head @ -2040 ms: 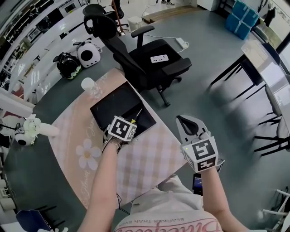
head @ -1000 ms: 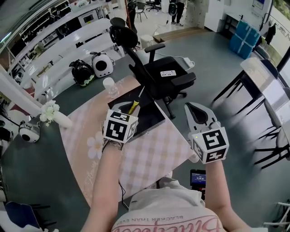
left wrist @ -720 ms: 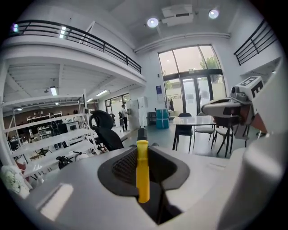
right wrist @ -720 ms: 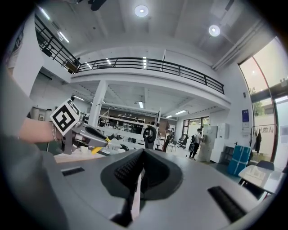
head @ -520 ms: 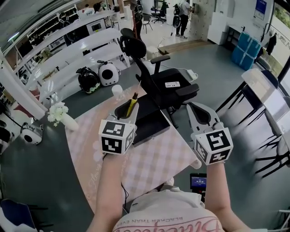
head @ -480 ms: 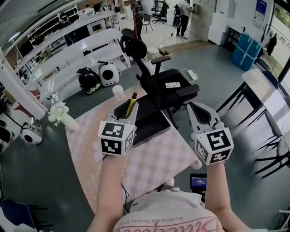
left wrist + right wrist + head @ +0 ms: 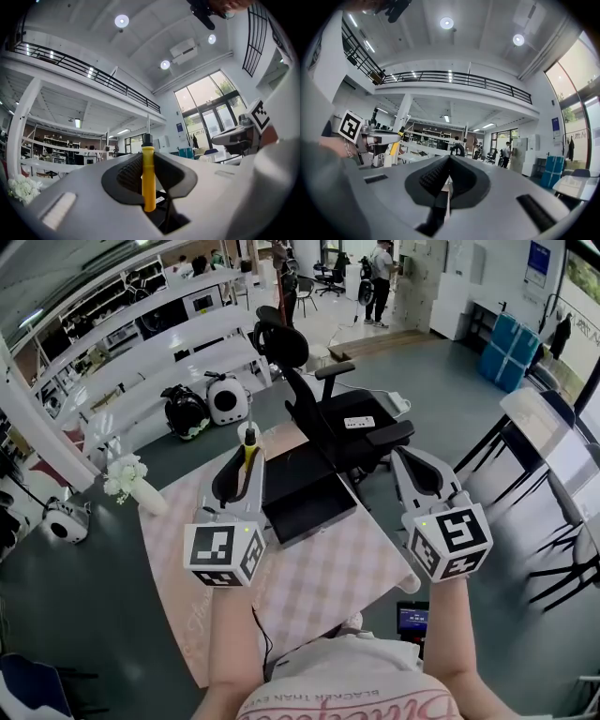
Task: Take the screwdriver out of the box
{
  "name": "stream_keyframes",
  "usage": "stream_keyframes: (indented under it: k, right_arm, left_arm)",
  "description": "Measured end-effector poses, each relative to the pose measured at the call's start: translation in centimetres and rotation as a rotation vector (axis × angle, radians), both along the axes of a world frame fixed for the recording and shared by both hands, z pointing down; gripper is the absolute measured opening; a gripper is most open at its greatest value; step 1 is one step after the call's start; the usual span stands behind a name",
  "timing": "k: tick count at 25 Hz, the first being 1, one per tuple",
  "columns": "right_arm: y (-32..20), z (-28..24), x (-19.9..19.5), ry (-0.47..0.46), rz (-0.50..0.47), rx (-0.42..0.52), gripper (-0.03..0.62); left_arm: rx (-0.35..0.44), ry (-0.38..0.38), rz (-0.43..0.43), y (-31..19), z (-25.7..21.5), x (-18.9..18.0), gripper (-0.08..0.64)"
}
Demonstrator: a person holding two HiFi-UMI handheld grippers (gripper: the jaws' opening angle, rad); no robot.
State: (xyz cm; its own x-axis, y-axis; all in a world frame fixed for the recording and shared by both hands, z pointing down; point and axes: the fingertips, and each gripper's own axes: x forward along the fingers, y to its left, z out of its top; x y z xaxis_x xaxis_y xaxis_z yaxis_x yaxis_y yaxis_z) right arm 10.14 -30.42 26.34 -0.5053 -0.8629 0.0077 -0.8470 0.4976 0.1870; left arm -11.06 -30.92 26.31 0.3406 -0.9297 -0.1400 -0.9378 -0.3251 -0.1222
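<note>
My left gripper (image 7: 246, 463) is shut on a yellow-handled screwdriver (image 7: 249, 448), lifted well above the table and pointing roughly level. In the left gripper view the screwdriver (image 7: 148, 176) stands upright between the ribbed pads, with its black collar and thin metal shaft above the jaws. The black open box (image 7: 305, 495) lies on the pink checked tablecloth (image 7: 323, 577), below and right of that gripper. My right gripper (image 7: 420, 474) hovers right of the box, its jaws shut with nothing between them (image 7: 448, 174). In the right gripper view the left gripper (image 7: 377, 138) holds the screwdriver (image 7: 394, 149).
A black office chair (image 7: 342, 423) stands just beyond the table's far edge. White flowers in a vase (image 7: 128, 481) stand at the cloth's left corner. A small dark device with a lit screen (image 7: 411, 618) lies near the person's lap.
My left gripper has risen and tilted up from over the box, carrying the screwdriver with it. The right gripper has lifted a little.
</note>
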Motion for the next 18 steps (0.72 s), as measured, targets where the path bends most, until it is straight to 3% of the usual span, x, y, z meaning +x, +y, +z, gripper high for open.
stream_keyframes:
  k: [4, 9, 18]
  right_arm:
    - [0.3, -0.8, -0.2, -0.003, -0.003, 0.021, 0.006]
    - [0.7, -2.4, 0.2, -0.041, 0.019, 0.067, 0.006]
    - [1.0, -2.8, 0.1, -0.03, -0.004, 0.071, 0.006]
  left_arm:
    - [0.085, 0.064, -0.025, 1.5, -1.4, -1.5, 0.084]
    - [0.1, 0.147, -0.023, 2.4, -2.2, -3.0, 0.084]
    - [0.109, 0.139, -0.016, 2.8, -2.6, -2.9, 0.084]
